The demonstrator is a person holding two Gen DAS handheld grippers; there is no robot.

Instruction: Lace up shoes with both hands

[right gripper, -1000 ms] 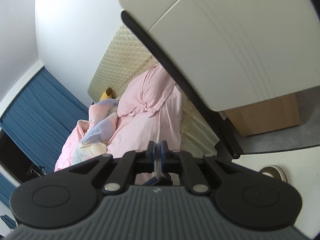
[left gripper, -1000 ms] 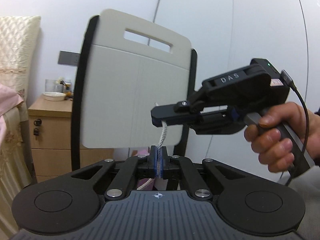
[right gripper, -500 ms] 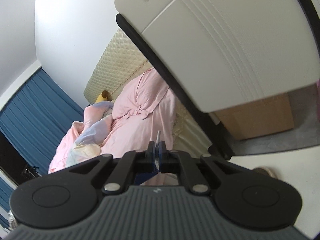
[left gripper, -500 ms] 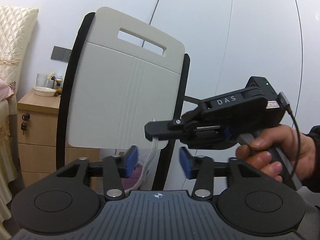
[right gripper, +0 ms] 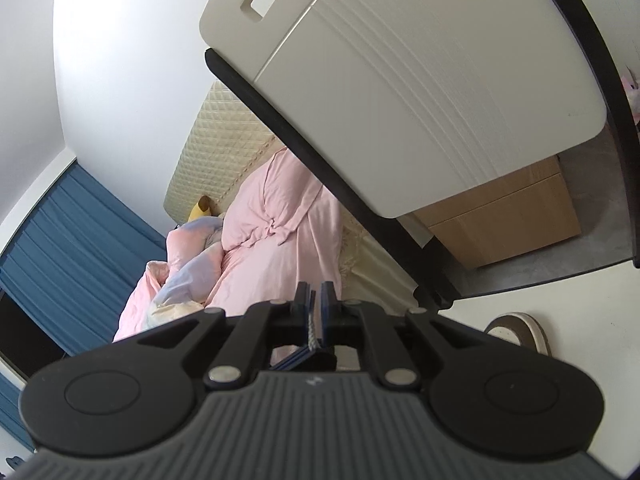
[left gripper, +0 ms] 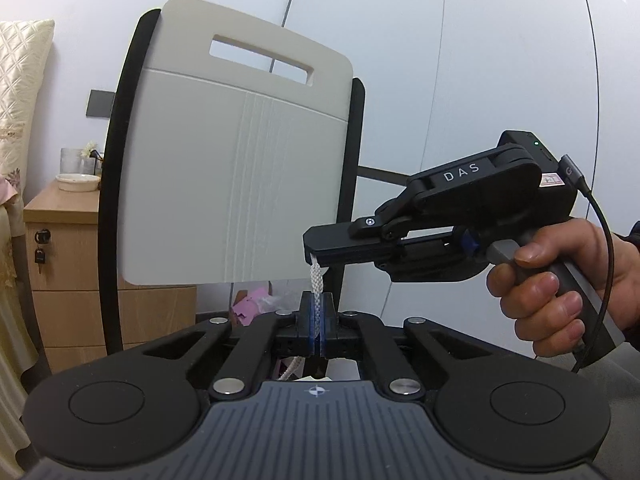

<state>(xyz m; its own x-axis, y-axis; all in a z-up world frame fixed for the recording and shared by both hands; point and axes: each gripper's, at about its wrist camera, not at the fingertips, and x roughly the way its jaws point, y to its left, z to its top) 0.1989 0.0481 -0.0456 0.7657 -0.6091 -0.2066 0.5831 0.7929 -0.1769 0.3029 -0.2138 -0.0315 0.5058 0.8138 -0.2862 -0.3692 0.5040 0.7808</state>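
Reopened and then closed again lower on the white braided shoelace (left gripper: 316,280): left gripper (left gripper: 317,312), jaws pinched shut on the cord with a short stretch now running up from the blue pads to the right gripper (left gripper: 316,254). Jaws just been closing, cord between them. Held by a hand (left gripper: 560,292) in front of the grey chair back (left gripper: 240,160), black right gripper likewise clamped narrow on the same lace near its tip, seen also in its own view as a grey braid between the pads (right gripper: 312,326). Lace up in the air between both tools, well above the white desk (right gripper: 560,320); long axis close to vertical, free end up in the right jaws, remainder trailing down out of sight beneath the left tool. Brown-and-white shoe (right gripper: 516,330) only partly visible at the desk edge, eyelets hidden. Judged early to midway: lace gathered and tensioned, threading through eyelets and tying apparently not yet done.
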